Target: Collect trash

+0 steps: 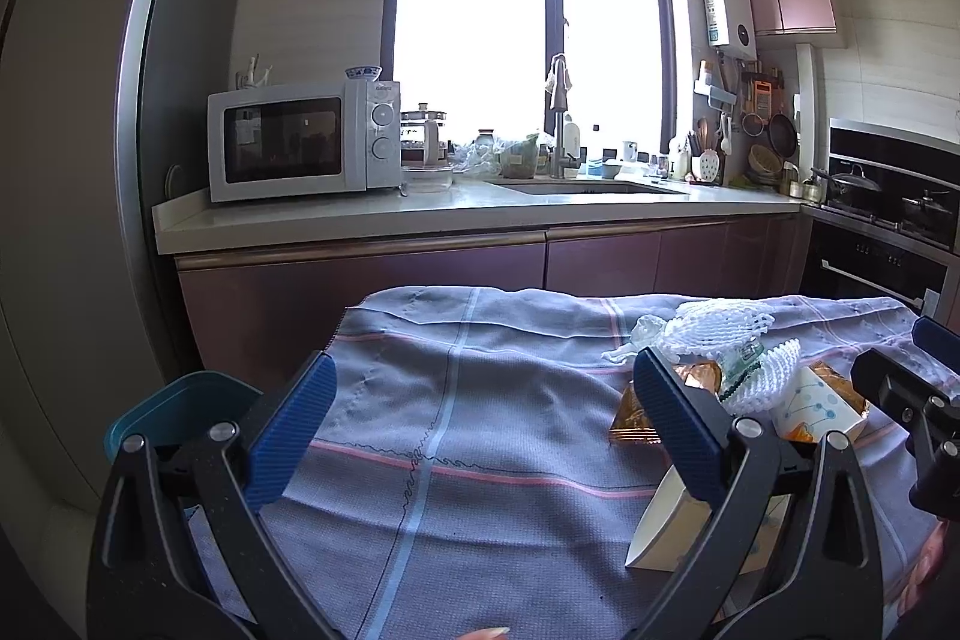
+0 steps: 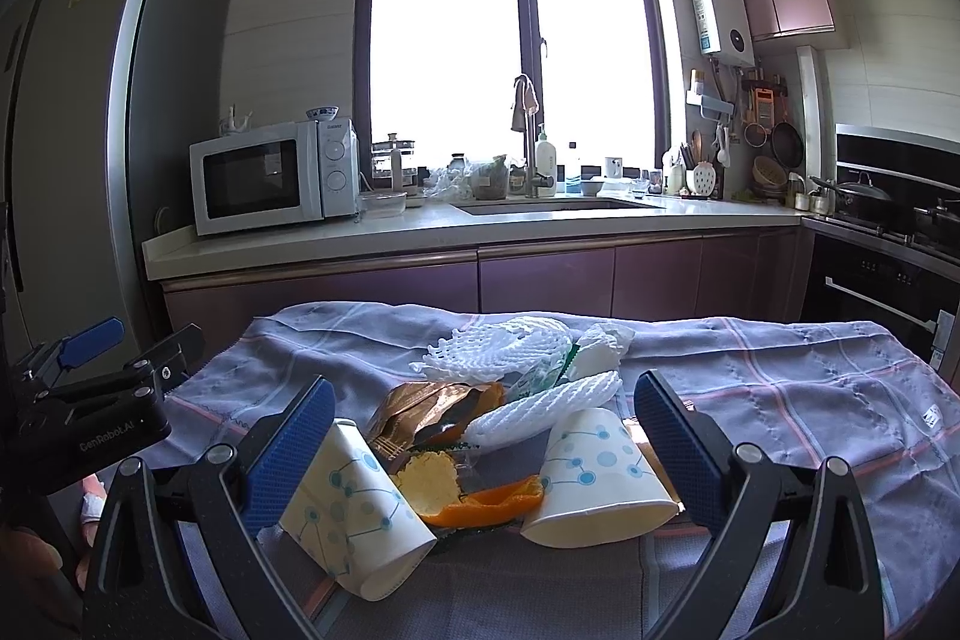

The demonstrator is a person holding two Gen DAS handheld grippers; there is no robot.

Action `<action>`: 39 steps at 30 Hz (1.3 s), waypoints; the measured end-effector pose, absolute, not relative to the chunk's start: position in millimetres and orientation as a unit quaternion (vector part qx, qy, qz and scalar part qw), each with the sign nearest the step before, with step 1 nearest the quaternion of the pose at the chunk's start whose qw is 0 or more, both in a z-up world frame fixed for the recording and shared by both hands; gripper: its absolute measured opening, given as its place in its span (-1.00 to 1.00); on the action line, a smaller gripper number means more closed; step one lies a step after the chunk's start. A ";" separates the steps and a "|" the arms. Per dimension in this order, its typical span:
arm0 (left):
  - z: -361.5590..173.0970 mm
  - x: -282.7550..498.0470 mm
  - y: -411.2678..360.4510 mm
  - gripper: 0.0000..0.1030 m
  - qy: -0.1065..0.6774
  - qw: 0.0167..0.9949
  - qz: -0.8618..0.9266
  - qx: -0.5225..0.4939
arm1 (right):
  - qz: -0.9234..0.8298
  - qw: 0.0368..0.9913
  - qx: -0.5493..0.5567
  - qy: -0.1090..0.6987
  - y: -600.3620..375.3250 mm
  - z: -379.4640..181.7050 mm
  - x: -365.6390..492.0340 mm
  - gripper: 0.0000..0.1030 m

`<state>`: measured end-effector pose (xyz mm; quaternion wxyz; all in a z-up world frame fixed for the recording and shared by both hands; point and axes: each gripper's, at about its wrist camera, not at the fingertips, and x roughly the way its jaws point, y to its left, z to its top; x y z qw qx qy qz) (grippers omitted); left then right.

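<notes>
1. My left hand-held gripper (image 1: 483, 436) has its two blue fingers spread wide, and nothing is between them except the grey checked cloth (image 1: 480, 400) that covers the bench.
2. My right hand-held gripper (image 2: 483, 451) is also spread wide. The trash pile lies between its fingers, but the pads do not press on anything.
3. In the right wrist view, one paper cup (image 2: 354, 514) lies on its side just beside the left finger, with its mouth towards me.
4. A second paper cup (image 2: 600, 478) lies on its side near the right finger.
5. Between the two cups there is an orange peel (image 2: 480, 502), and behind it a brown and gold wrapper (image 2: 420, 412).
6. A white foam net (image 2: 546, 406) lies across the pile, and a bigger foam net (image 2: 504, 349) is further back with some crumpled white paper (image 2: 600, 343).
7. In the left wrist view, the same pile is at the right side of the cloth, behind my right finger.
8. A blue bin (image 1: 180, 406) is at the left edge of the bench, partly hidden by my left finger.
</notes>
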<state>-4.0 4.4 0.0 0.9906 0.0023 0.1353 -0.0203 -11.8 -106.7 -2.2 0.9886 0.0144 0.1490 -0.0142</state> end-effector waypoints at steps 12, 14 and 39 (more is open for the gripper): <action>-1.3 -3.5 6.1 0.89 0.136 0.990 -0.023 -0.003 | -0.014 0.988 0.016 0.150 -106.3 -1.2 -11.5 0.87; -1.5 -3.5 6.2 0.89 0.136 0.990 -0.023 -0.004 | -0.014 0.988 0.016 0.150 -106.3 -1.4 -11.4 0.87; -1.9 -2.8 5.7 0.89 0.137 0.990 -0.026 -0.005 | -0.011 0.988 0.019 0.152 -105.4 -1.8 -11.8 0.87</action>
